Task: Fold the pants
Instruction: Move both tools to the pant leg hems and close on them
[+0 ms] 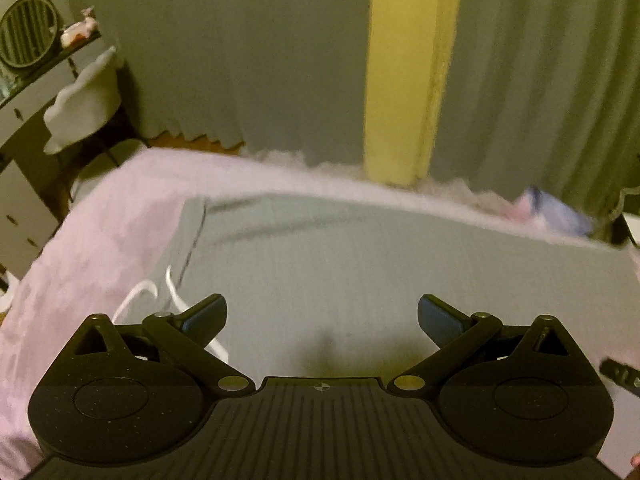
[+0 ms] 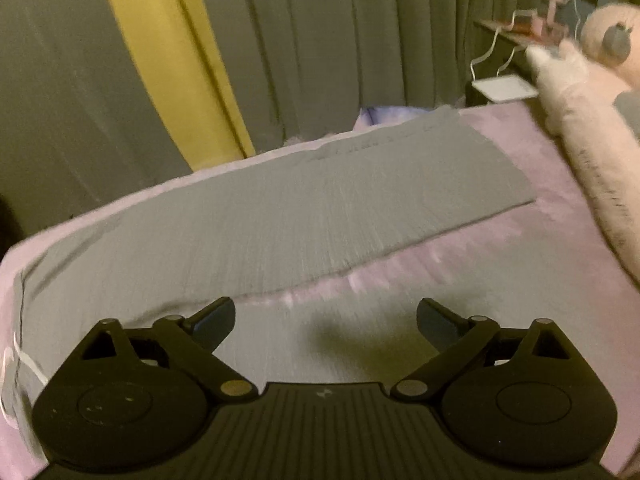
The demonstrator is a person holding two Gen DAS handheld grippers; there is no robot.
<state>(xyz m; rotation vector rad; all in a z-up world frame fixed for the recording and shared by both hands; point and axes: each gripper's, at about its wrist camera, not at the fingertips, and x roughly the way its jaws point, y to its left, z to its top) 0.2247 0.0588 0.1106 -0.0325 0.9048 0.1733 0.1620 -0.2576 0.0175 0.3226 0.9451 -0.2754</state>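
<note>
Left wrist view: My left gripper [image 1: 322, 320] has its fingers [image 1: 204, 318] spread wide, with nothing between them. The grey pants [image 1: 340, 264] lie flat on the pink bedspread [image 1: 100, 232], directly ahead of and below my fingers, filling the gap between both fingertips. The white drawstring [image 1: 138, 294] of the pants loops out just beside my left-hand finger, at the waistband end. Beyond the pants, the far edge of the bed meets grey curtains [image 1: 240, 60] with a yellow curtain panel [image 1: 408, 72] ahead and slightly right of my fingers. A white chair [image 1: 86, 96] and a round fan [image 1: 28, 32] stand far ahead to the left. A blue and pink cloth [image 1: 556, 210] lies at the bed edge, far ahead to the right. The view is motion-blurred.

Right wrist view: My right gripper [image 2: 325, 320] also has its fingers [image 2: 442, 324] spread wide, holding nothing. The pants [image 2: 280, 216] extend from below my fingers out ahead and to the right, laid long and flat, with the leg hem ahead to the right. Bare bedspread [image 2: 500, 264] lies ahead of my right-hand finger. A pink plush toy [image 2: 580, 92] lies far ahead to the right, well apart from the pants. The drawstring [image 2: 24, 356] shows left of my left-hand finger. The yellow panel [image 2: 172, 56] hangs ahead to the left.
</note>
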